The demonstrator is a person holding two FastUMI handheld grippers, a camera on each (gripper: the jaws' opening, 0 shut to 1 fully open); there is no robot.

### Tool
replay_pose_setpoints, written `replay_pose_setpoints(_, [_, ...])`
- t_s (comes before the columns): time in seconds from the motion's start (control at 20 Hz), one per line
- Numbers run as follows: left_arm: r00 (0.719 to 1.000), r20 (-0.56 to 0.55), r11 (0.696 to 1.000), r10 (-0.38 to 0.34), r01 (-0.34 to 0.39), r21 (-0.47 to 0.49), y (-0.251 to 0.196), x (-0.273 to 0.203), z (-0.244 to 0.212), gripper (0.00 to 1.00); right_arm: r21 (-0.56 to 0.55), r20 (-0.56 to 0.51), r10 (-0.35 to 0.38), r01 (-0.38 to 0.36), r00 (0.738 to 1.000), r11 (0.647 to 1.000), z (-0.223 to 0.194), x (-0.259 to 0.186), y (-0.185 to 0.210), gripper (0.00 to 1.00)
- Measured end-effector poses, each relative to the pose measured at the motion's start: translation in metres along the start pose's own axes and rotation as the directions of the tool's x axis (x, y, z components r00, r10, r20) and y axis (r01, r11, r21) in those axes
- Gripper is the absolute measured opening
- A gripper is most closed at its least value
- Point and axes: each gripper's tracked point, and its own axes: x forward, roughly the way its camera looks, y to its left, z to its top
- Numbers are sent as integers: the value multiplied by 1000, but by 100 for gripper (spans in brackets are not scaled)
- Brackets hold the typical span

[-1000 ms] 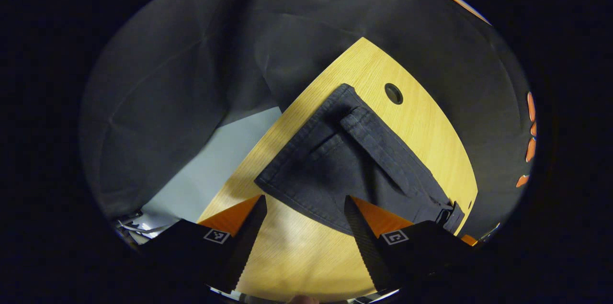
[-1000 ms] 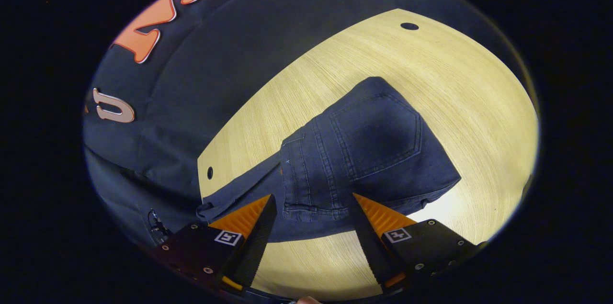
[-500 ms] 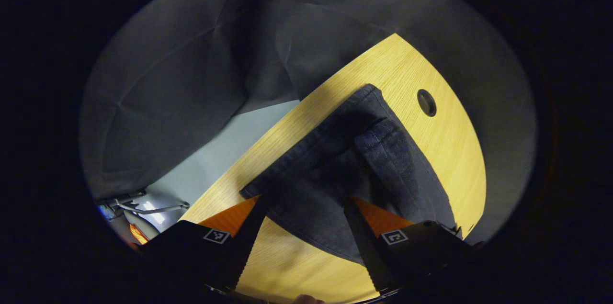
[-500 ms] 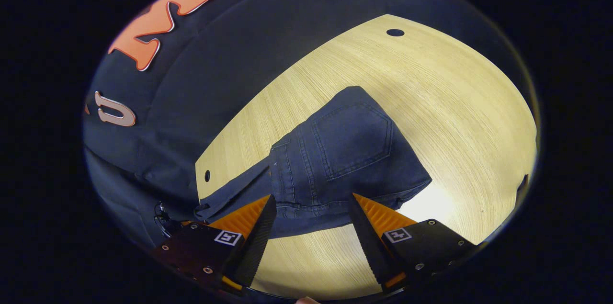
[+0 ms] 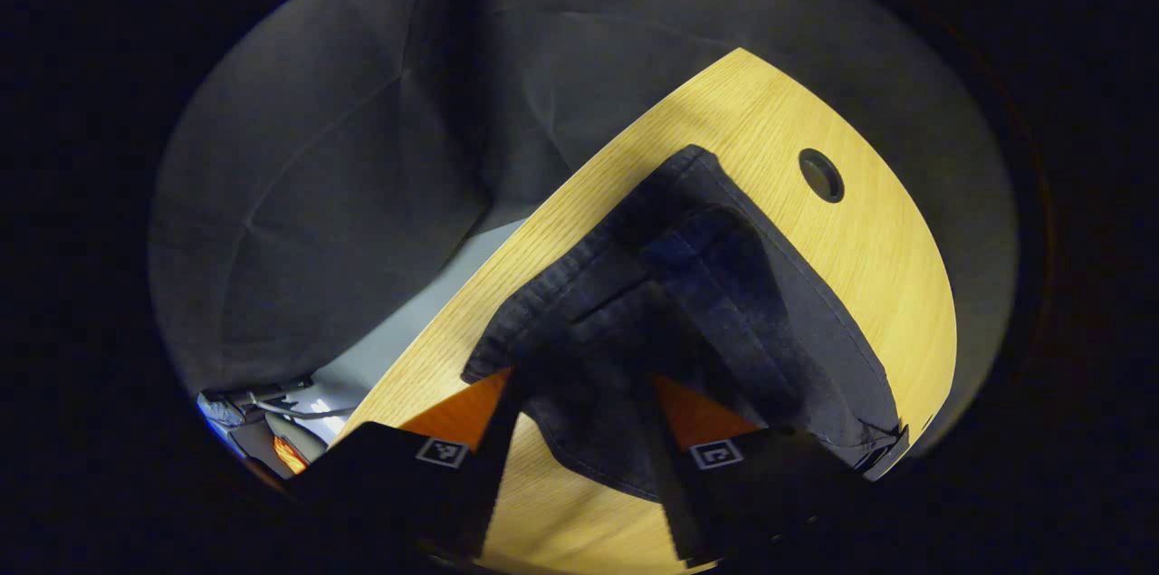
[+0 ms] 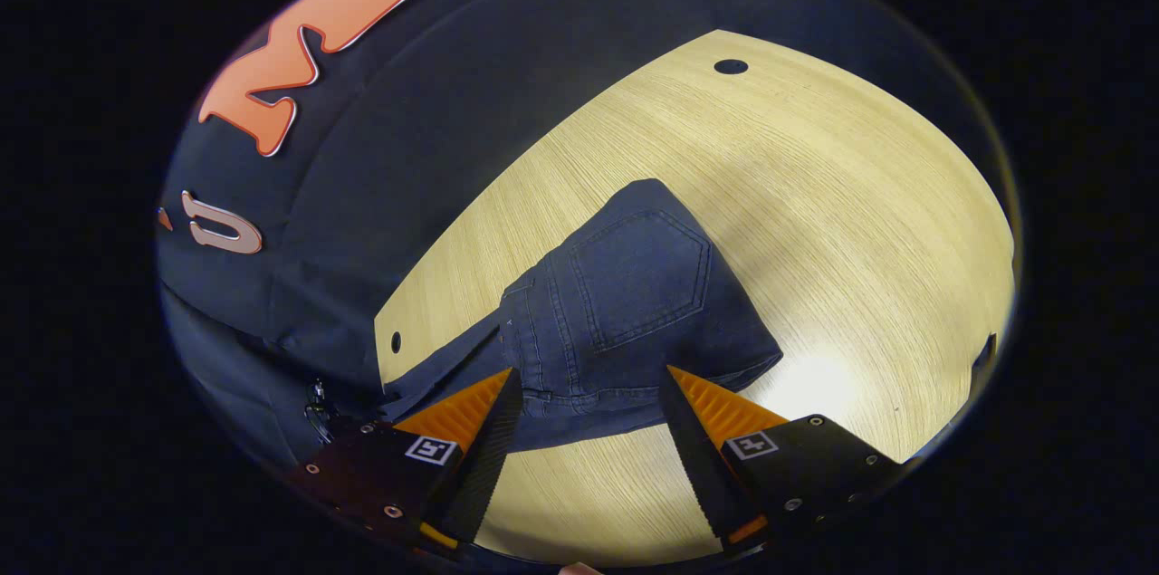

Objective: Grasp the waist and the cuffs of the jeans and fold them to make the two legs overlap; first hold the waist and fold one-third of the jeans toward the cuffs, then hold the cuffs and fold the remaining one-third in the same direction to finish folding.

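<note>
Dark blue jeans lie bunched on the wooden table. In the left gripper view a stitched edge of them reaches in between the fingers of my left gripper, which stands open low over the cloth. The right gripper view has the jeans back pocket up on the table, with a narrow part trailing to the lower left edge. My right gripper is open, its tips on either side of the near seamed edge, above it. Whether either gripper touches cloth is unclear.
A round cable hole sits beyond the jeans; the right gripper view has that kind of hole far off and a small one at the left edge. Pale floor with cables lies below the table's left edge.
My left gripper has moved forward over the jeans, so cloth now lies between its fingers. My right gripper has drawn back a little; the jeans look smaller and farther.
</note>
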Motion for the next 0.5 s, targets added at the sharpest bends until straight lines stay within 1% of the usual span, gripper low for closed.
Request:
replay_pose_setpoints(0.05, [1000, 12, 1000, 0, 0, 24, -4, 2, 1, 69, 0, -2, 6, -6, 1000, 1000, 0, 1, 0, 92])
replay_pose_setpoints(0.1, [999, 34, 999, -32, 31, 26, -12, 8, 4, 67, 1, -3, 4, -4, 1000, 1000, 0, 1, -2, 92])
replay_pose_setpoints(0.2, [997, 59, 999, -47, 47, 12, -17, 8, 7, 32, 3, -8, 5, -5, 1000, 1000, 2, 1, -6, 92])
replay_pose_setpoints(0.3, [995, 73, 998, -61, 59, 30, -15, 6, 5, 31, 7, -6, 9, -9, 1000, 1000, 5, -1, -8, 92])
replay_pose_setpoints(0.35, [992, 86, 996, -91, 89, 23, -18, 9, 9, 31, 11, -5, 6, -6, 1000, 1000, 7, -1, -9, 92])
replay_pose_setpoints(0.4, [990, 90, 993, -112, 114, -24, -18, 10, 5, 21, 13, -5, 8, -8, 1000, 1000, 8, -1, -11, 93])
replay_pose_setpoints(0.45, [986, 100, 989, -131, 137, -51, -21, 8, 9, 11, 17, -4, 6, -6, 1000, 1000, 9, -2, -13, 92])
replay_pose_setpoints(0.5, [985, 94, 986, -147, 153, -64, -22, 10, 10, 11, 20, -1, 7, -7, 1000, 1000, 11, -2, -14, 92])
